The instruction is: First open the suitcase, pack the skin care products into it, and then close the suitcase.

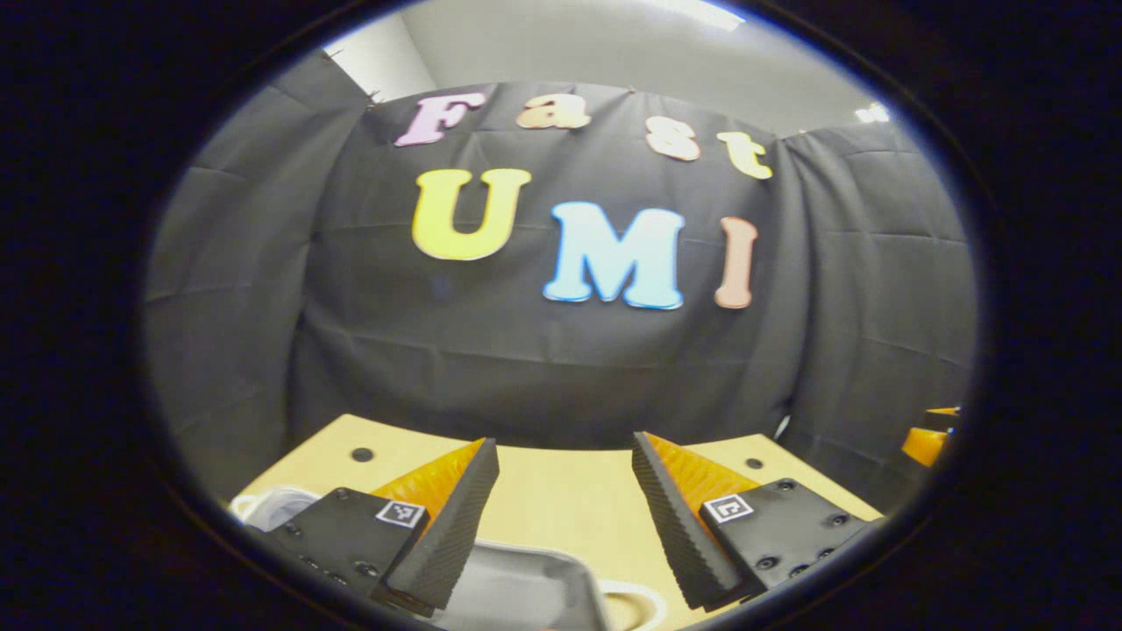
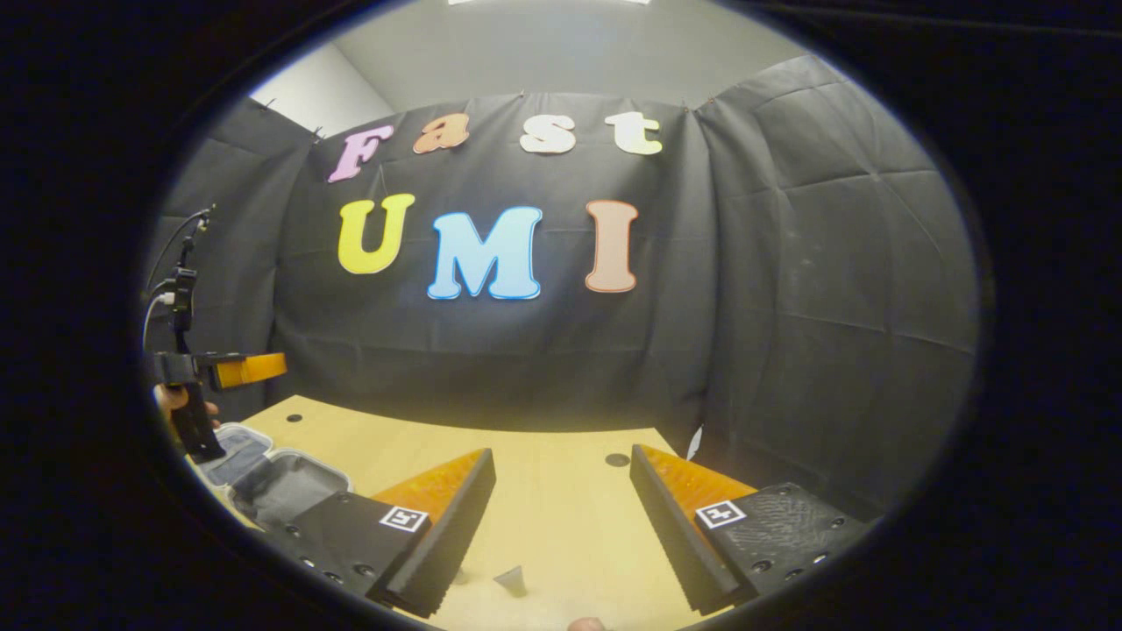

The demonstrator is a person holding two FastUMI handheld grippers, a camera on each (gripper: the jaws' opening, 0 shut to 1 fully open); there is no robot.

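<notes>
Two grippers, both with jaws spread wide and nothing between them. At the bottom of the left gripper view, left gripper [image 1: 565, 517] over the table [image 1: 561, 491], fingers angled outward; just below and between them, the grey rounded rim of the suitcase [image 1: 526, 587] at the bottom centre, cut off by the frame edge. Beside it at the bottom, slightly right of centre, a pale rounded thing [image 1: 633, 605], too cropped to tell what. At the lower left, behind the left finger, a white looped object [image 1: 276, 506], partly hidden. Farther back, two dark holes in the tabletop, then the black cloth wall [image 1: 561, 350]. At the far right edge, a sliver of the right gripper [image 1: 931, 438], state impossible to tell there. At the bottom of the right gripper view, right gripper [image 2: 563, 526] likewise agape above bare table [image 2: 561, 491]; between the fingers, low in the frame, a small grey cone-like item [image 2: 512, 578], too small to identify. At the lower left, suitcase [image 2: 289, 486] lying open on the table, both grey-lined halves with pale rims showing. Above it at the left edge, left gripper [image 2: 250, 368] held by a hand [image 2: 175, 403], with cables rising from it. Beyond, the cloth wall [image 2: 789, 307] and pale ceiling at the top.
</notes>
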